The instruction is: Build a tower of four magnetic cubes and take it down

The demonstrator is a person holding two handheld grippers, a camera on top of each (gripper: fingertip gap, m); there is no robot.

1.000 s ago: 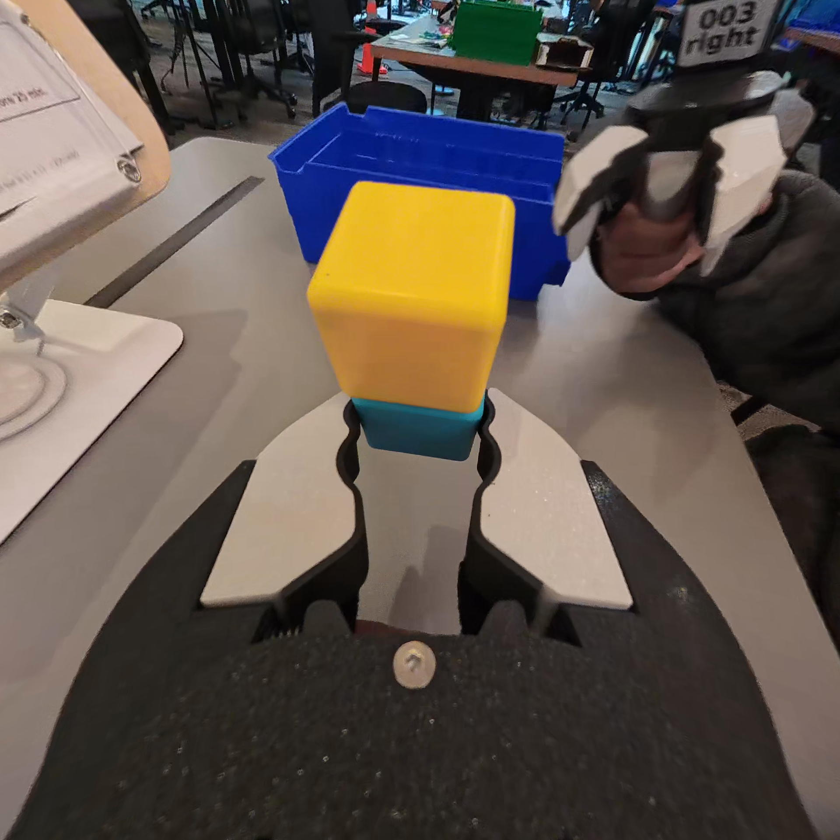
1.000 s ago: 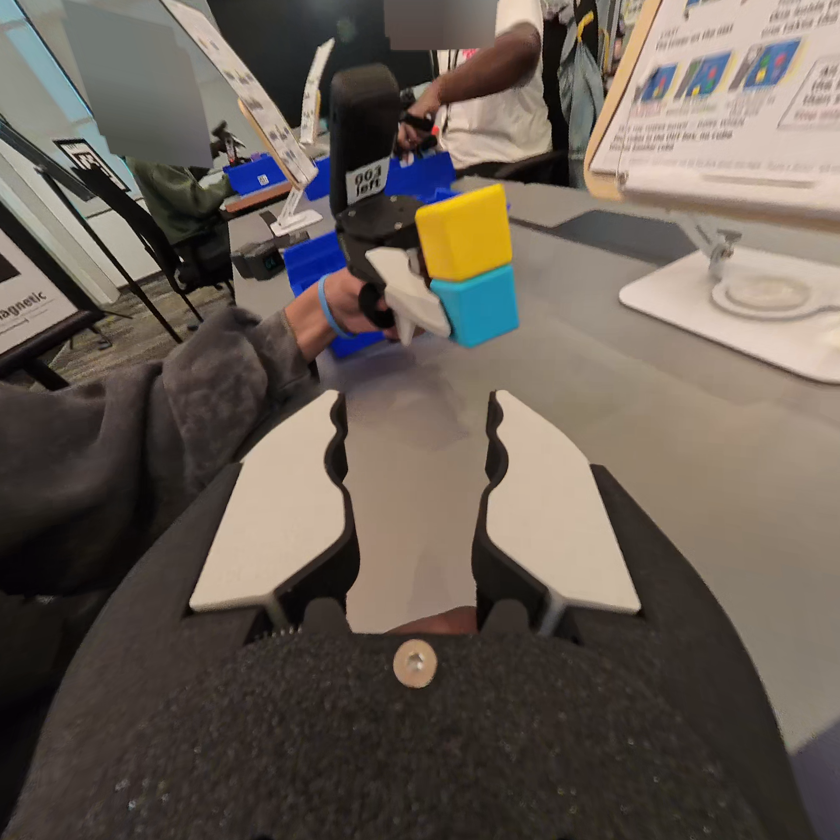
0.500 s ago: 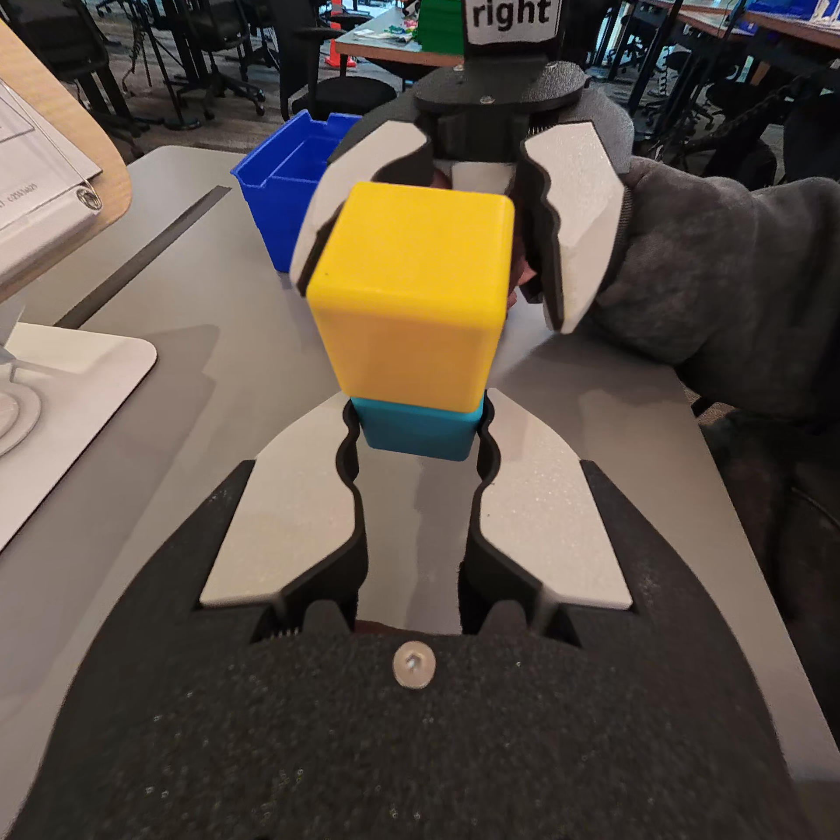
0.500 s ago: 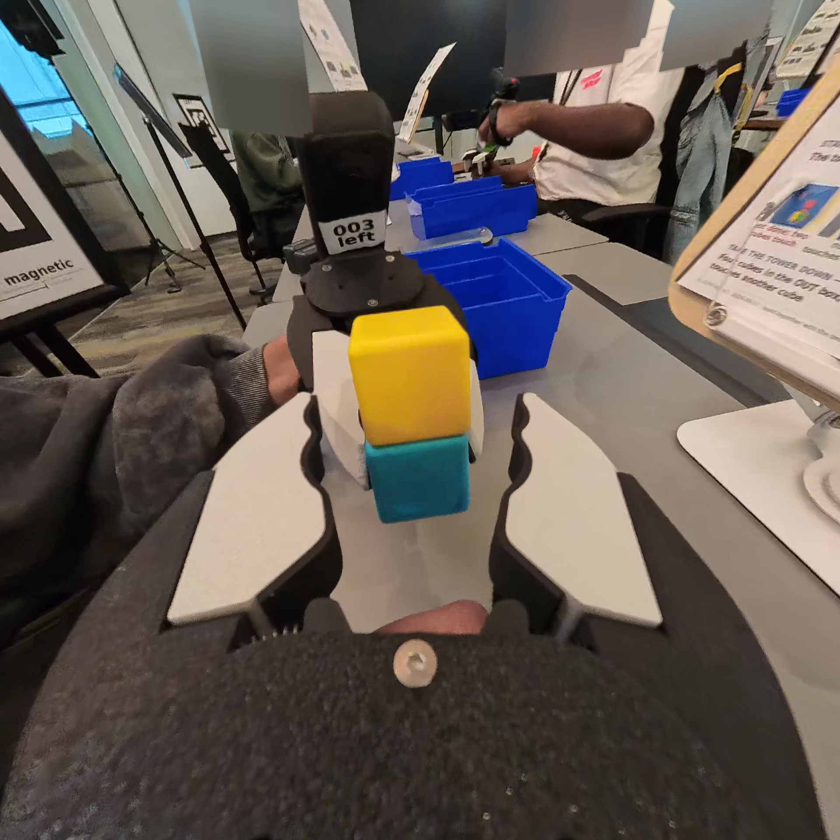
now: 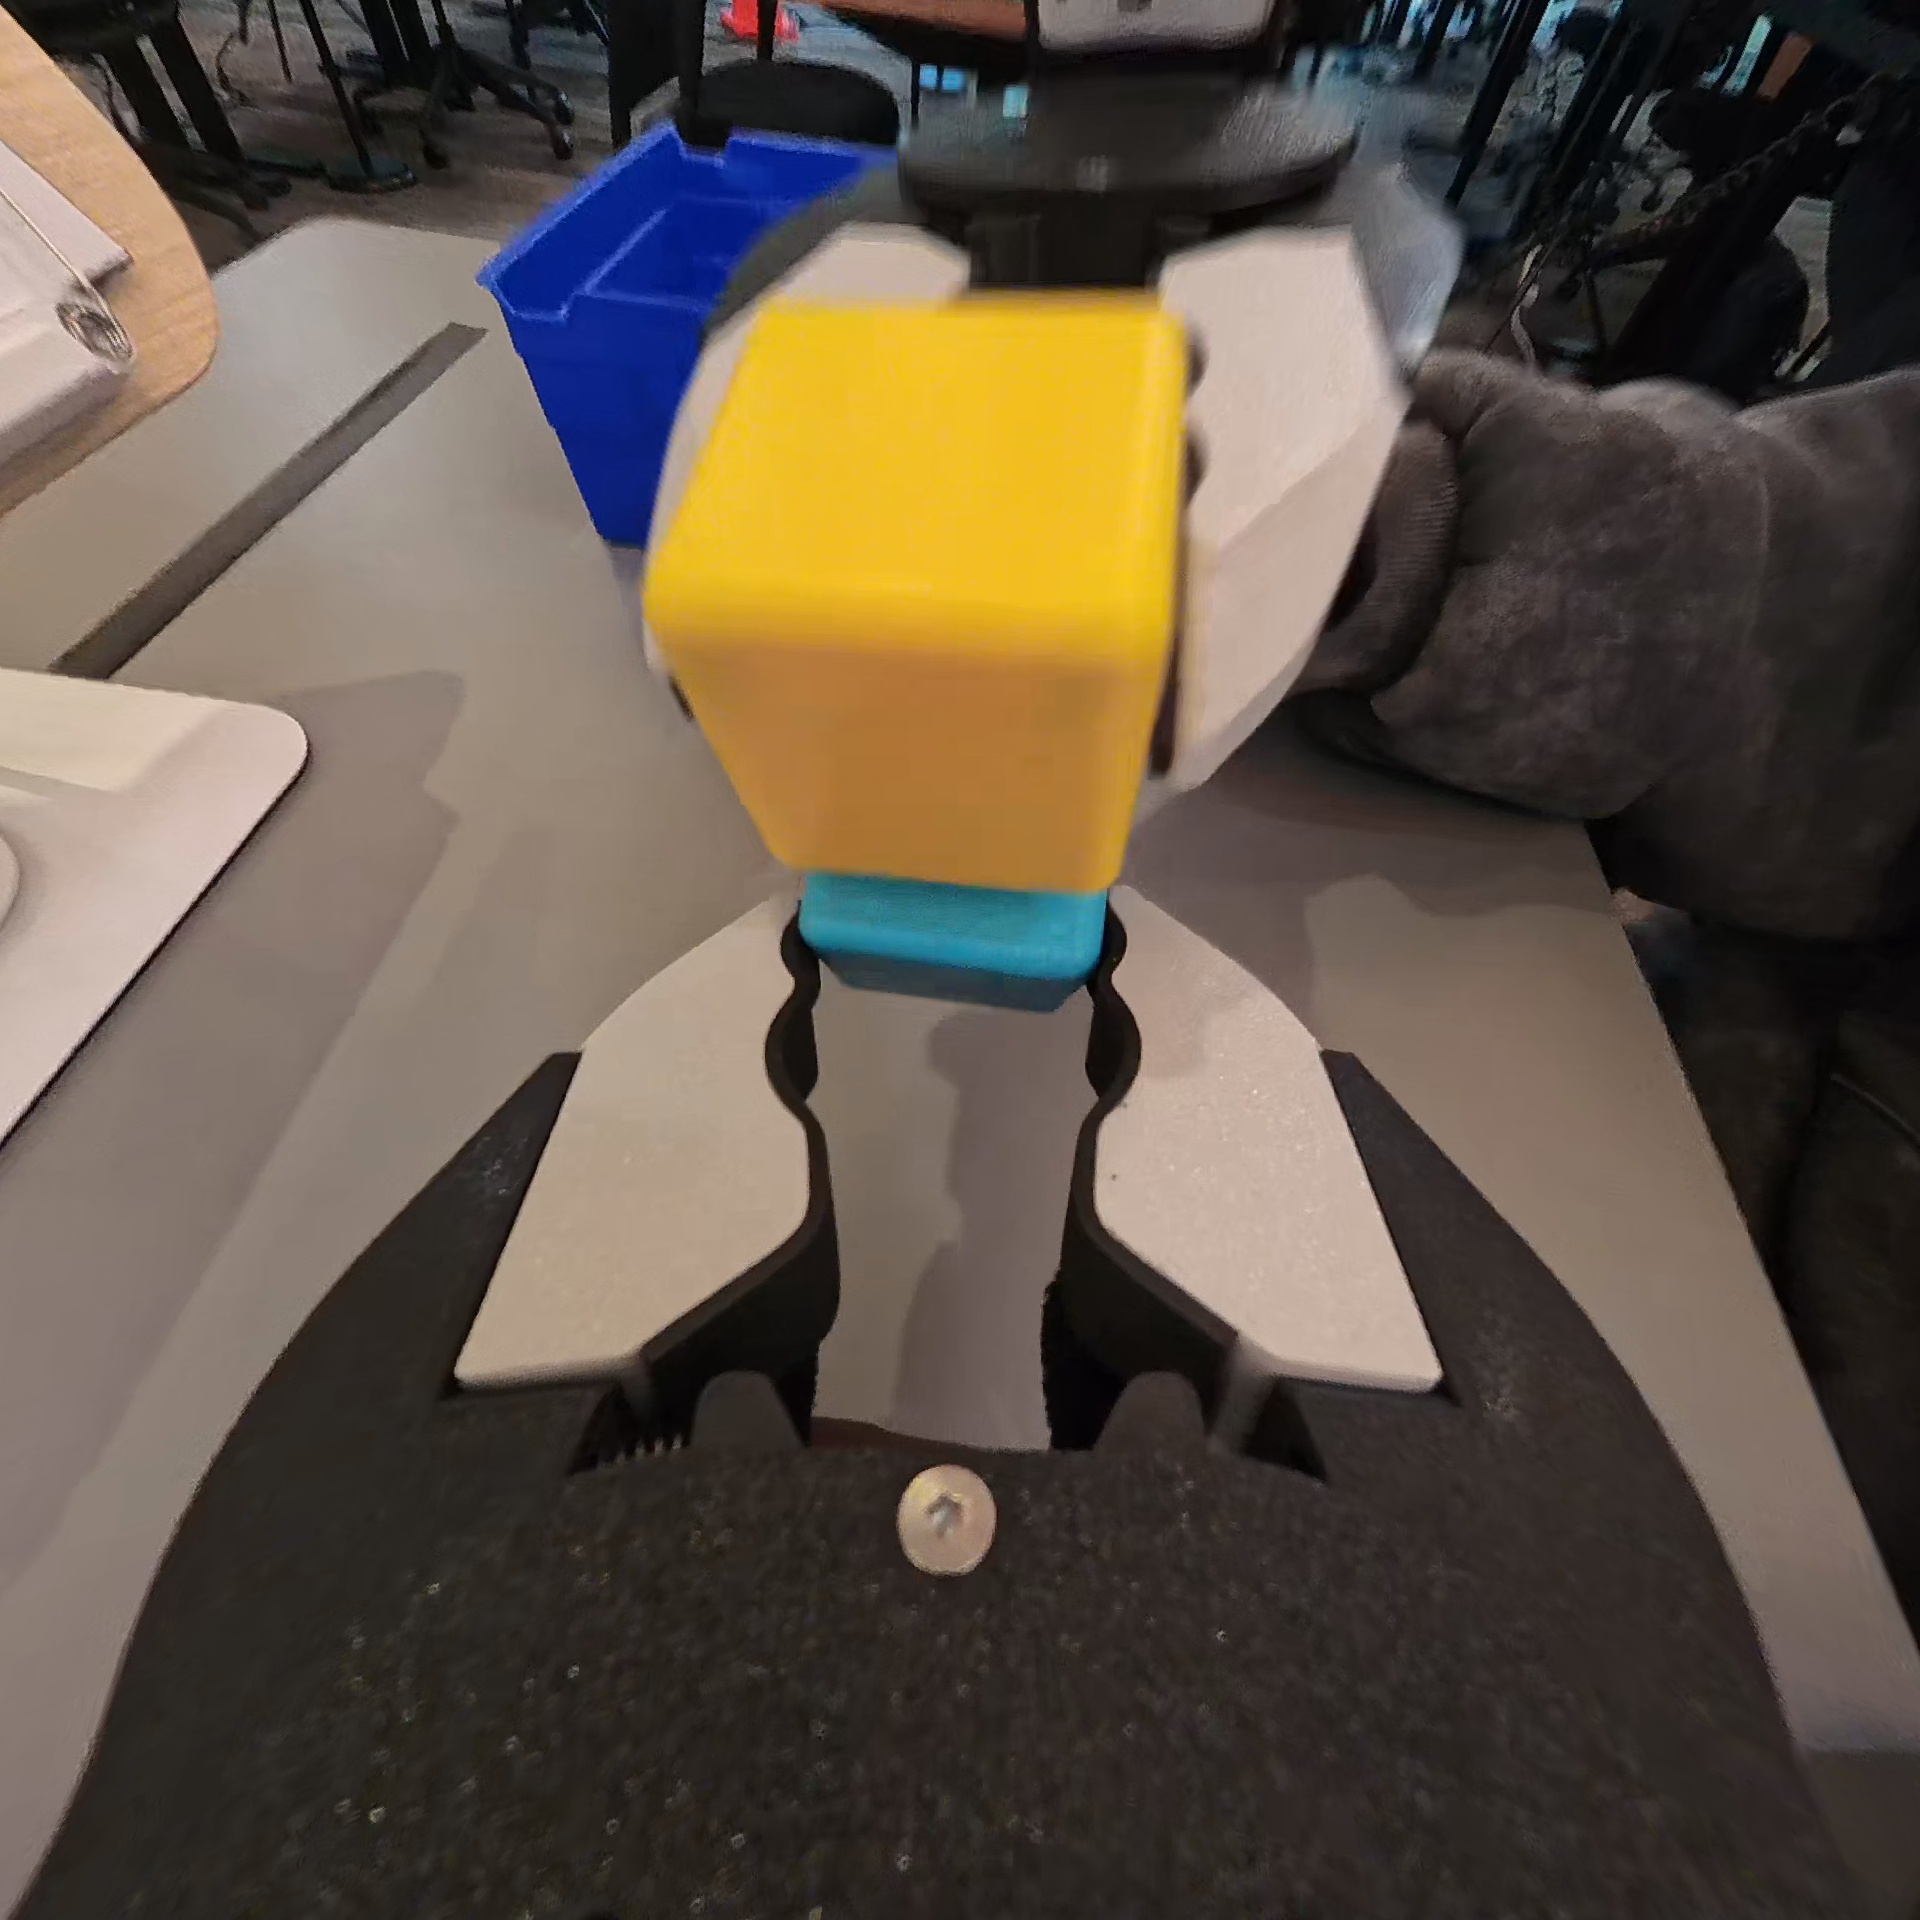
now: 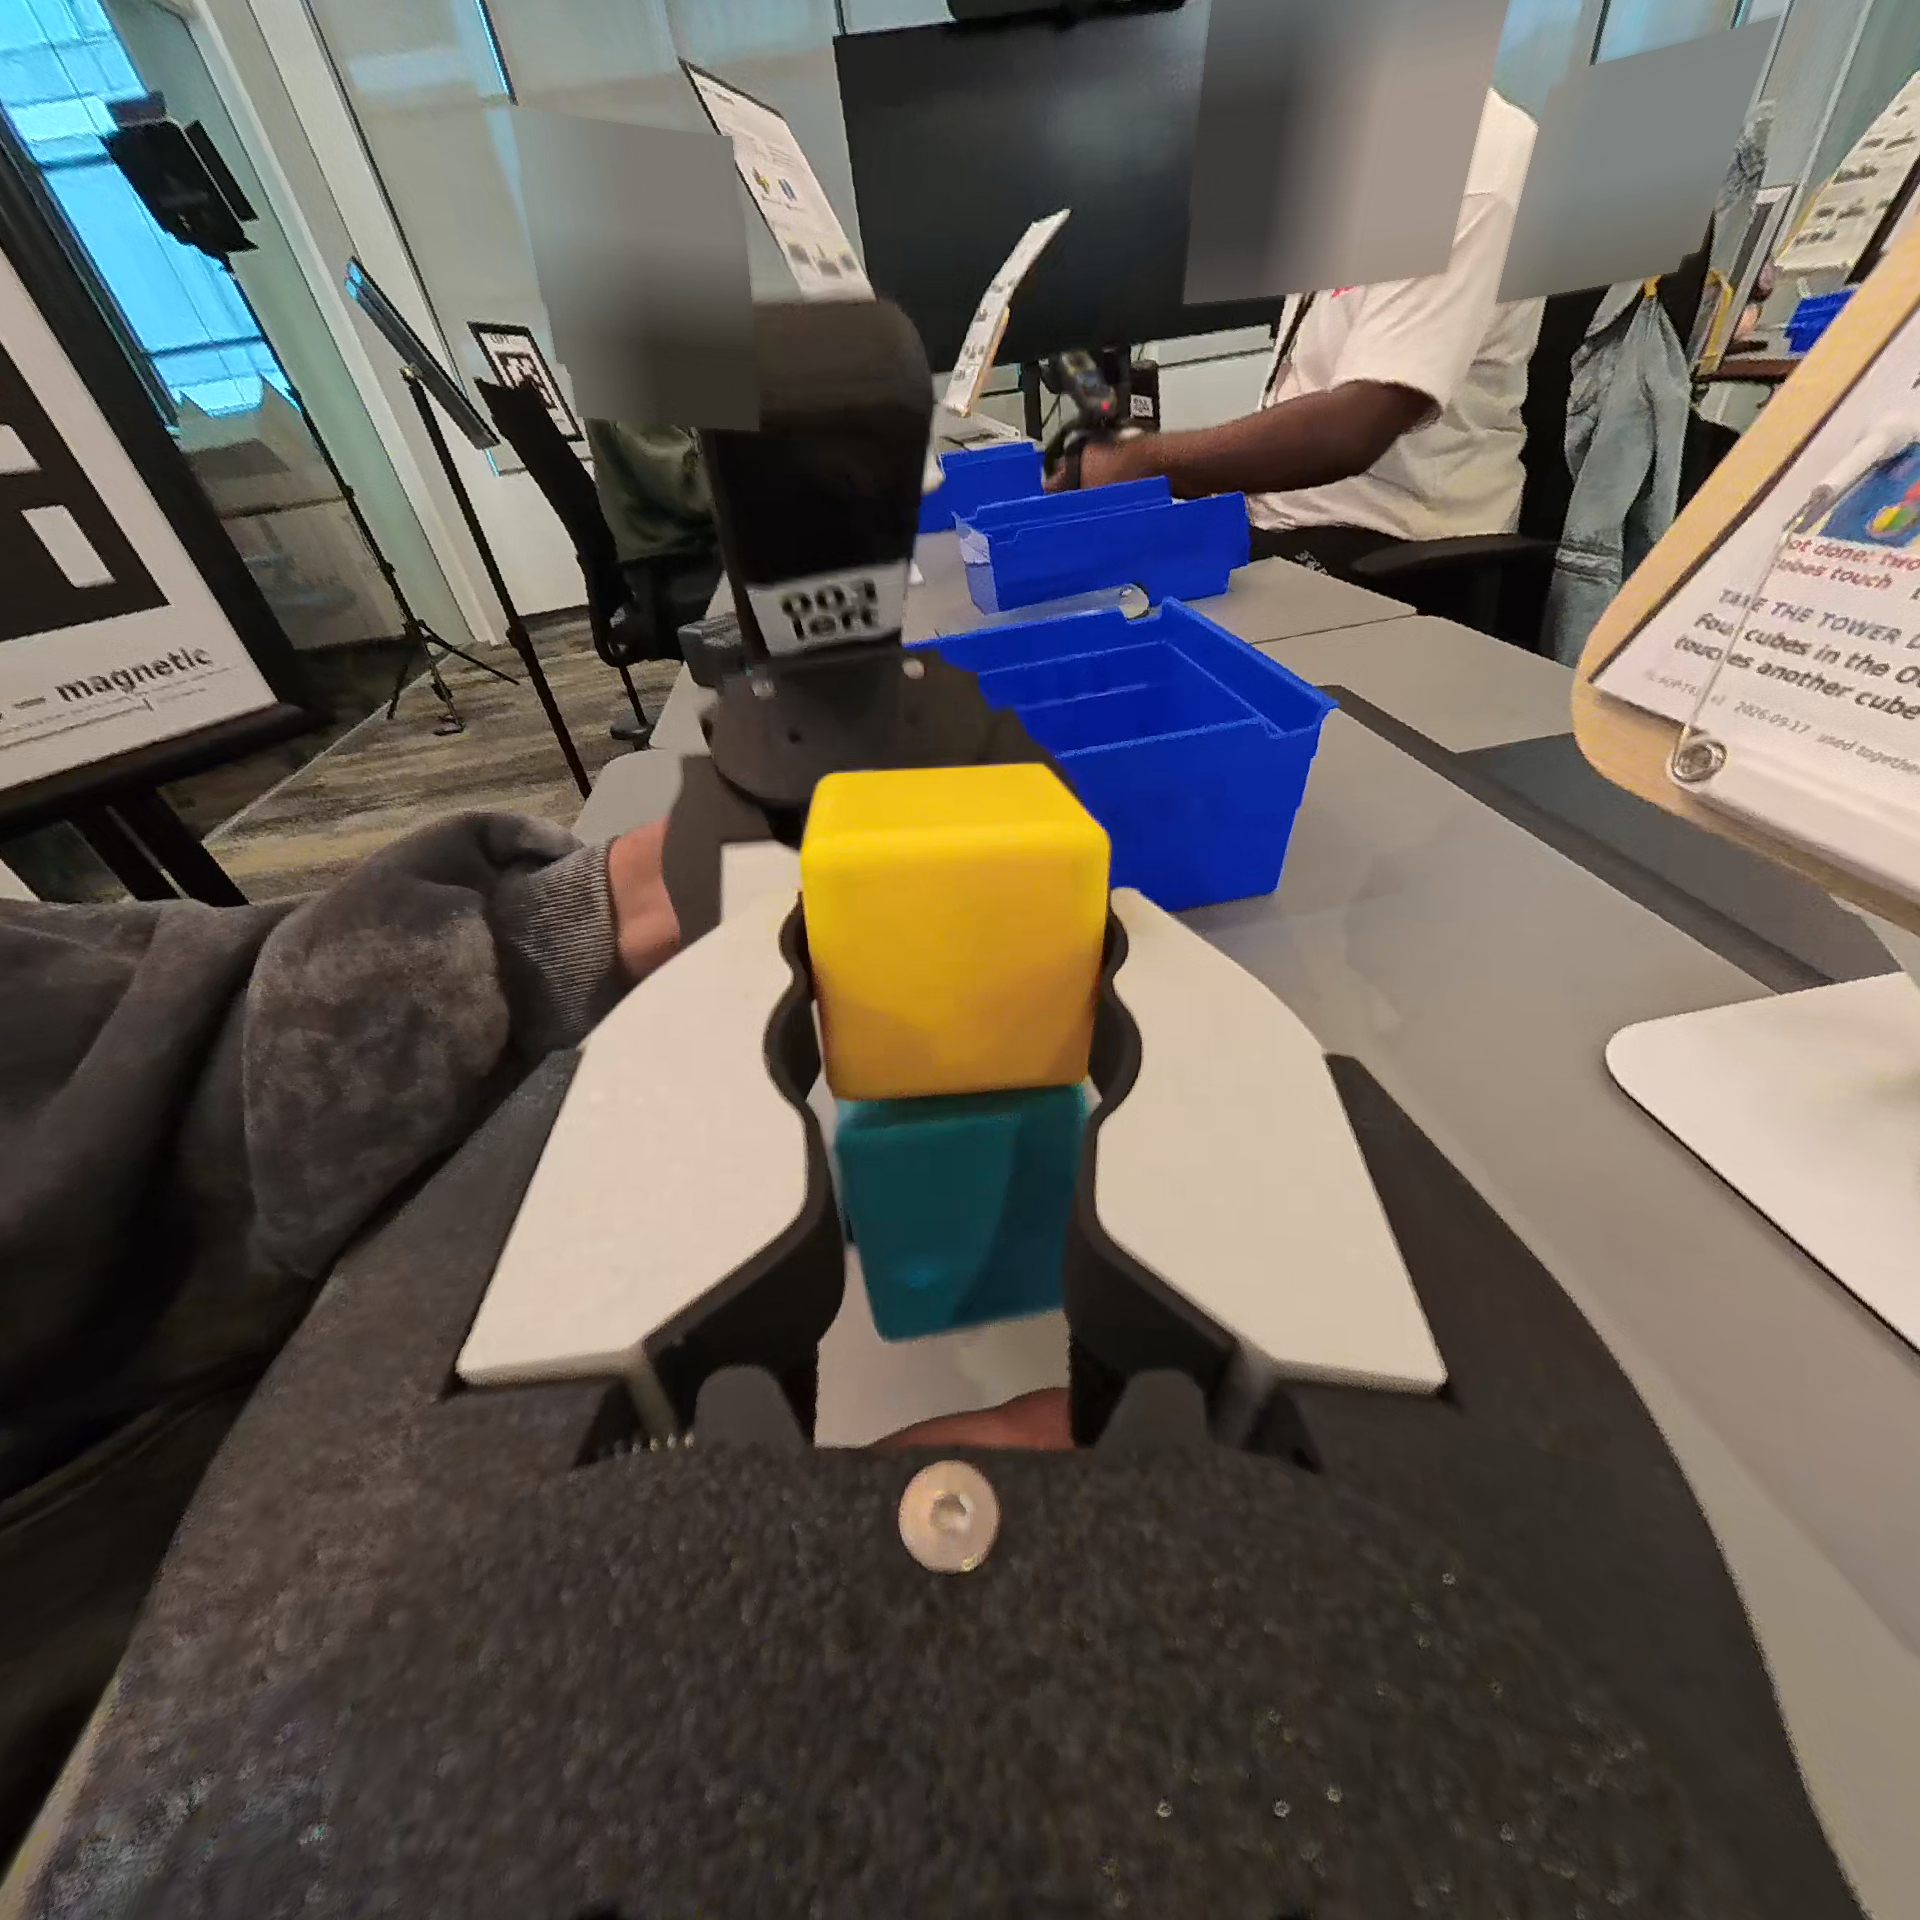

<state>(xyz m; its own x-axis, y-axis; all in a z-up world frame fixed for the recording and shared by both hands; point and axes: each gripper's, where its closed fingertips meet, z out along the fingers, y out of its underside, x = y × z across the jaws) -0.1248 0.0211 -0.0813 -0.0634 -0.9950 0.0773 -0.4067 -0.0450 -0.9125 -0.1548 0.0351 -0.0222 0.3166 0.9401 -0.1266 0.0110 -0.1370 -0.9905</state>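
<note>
A: While the left wrist view is up, log it: left gripper (image 5: 951,951) has its fingers closed on the teal plastic magnetic cube (image 5: 948,940), held above the grey tabletop (image 5: 416,831). Yellow plastic magnetic cube (image 5: 914,603) sits stuck on top of it. Right gripper (image 5: 935,499) faces in, one finger either side of the yellow cube.

B: Contact?

A: Too blurred in this view to tell. Blue plastic bin (image 5: 613,343) behind, white stand base (image 5: 135,790) at left; bare table below.

B: Right wrist view?

A: Right gripper (image 6: 951,997) fingertips press both flanks of the yellow cube (image 6: 951,930); teal cube (image 6: 961,1210) hangs beneath, between the finger shanks. Looks like a take-down step: splitting the last pair. Next move probably needs a twist or sideways pull against the magnet. Blue bin (image 6: 1174,769) is near, beyond; clipboard stand (image 6: 1766,582) close at right, table edge at left.
</note>
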